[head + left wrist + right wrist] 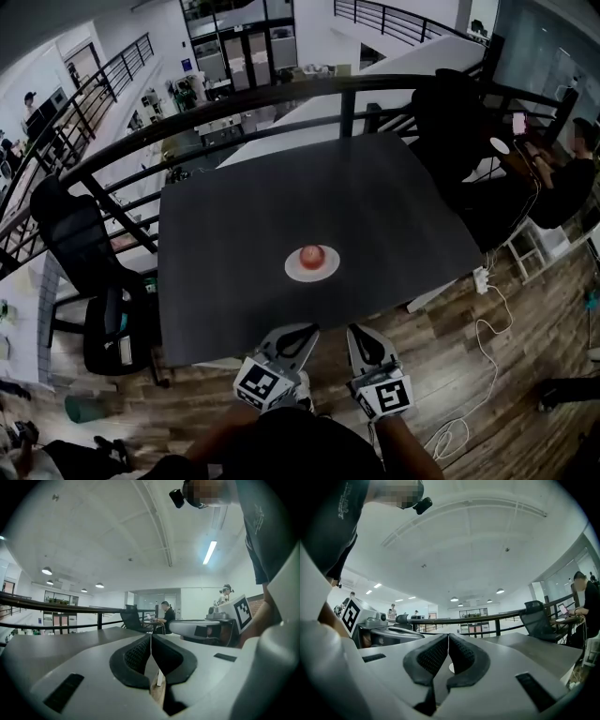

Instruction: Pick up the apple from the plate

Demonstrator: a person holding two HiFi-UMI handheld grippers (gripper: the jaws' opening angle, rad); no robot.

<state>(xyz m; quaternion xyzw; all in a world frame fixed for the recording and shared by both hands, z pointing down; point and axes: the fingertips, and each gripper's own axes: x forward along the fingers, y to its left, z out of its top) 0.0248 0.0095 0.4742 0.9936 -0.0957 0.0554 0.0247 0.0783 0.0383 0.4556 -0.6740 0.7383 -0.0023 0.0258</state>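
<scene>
on the white plate [328, 272], which lies towards the near edge of the dark bench [244, 216], sits the red apple [311, 254] — alone, untouched and clear all round, so it could be taken from either side. on the near side of the plate, at the bench's front edge and well apart from the plate itself, the left gripper [298, 333] and the right gripper [361, 336] are held side by side, pointing roughly level towards it. both pairs of jaws are pressed together with nothing between them. by that the pick looks barely begun — whichever gripper takes the apple must spread its jaws before reaching the plate and come in low enough to straddle the fruit rather than nudge it off.
</scene>
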